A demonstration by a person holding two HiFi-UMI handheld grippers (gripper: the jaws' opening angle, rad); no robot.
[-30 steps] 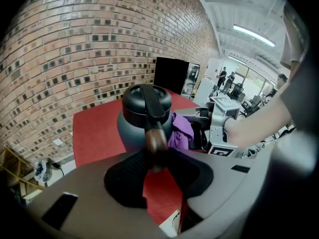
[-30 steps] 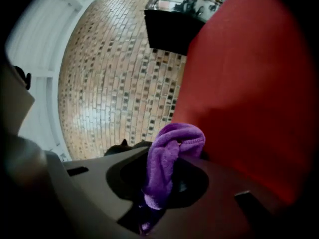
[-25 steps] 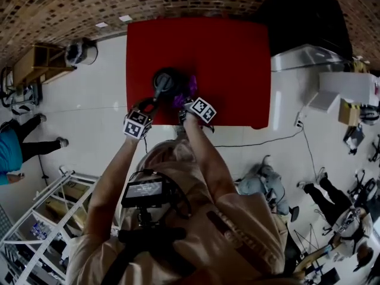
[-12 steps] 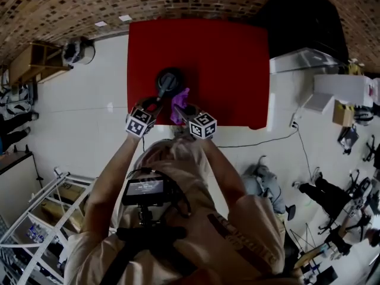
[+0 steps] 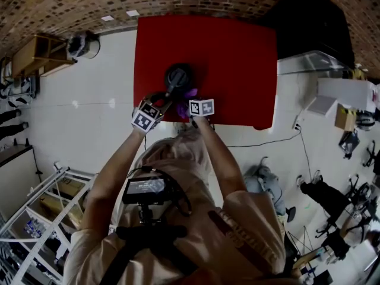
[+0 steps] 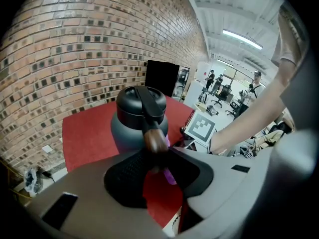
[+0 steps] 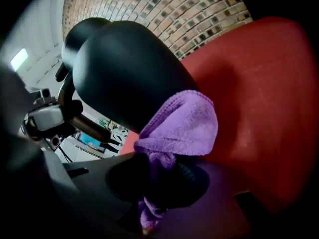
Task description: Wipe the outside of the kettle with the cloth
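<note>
A dark grey kettle point(image 5: 178, 76) with a black lid stands on the red table point(image 5: 237, 58), near its front edge. My left gripper point(image 5: 159, 103) is shut on the kettle's handle; in the left gripper view the brown handle end point(image 6: 155, 139) sits between the jaws point(image 6: 157, 153), and the kettle point(image 6: 137, 118) rises just beyond. My right gripper point(image 5: 191, 100) is shut on a purple cloth point(image 5: 189, 94). In the right gripper view the cloth point(image 7: 184, 126) bulges out of the jaws point(image 7: 159, 176) and presses against the kettle's rounded side point(image 7: 124, 68).
The table's front edge point(image 5: 202, 122) lies just under both grippers. White floor surrounds the table. A wooden shelf point(image 5: 35, 58) stands at the far left and a metal rack point(image 5: 35, 218) at the lower left. People point(image 5: 326, 195) are at the right.
The right gripper drew back toward the person with the cloth, rolled over, then came back against the kettle's near side. The left gripper kept its hold on the handle.
</note>
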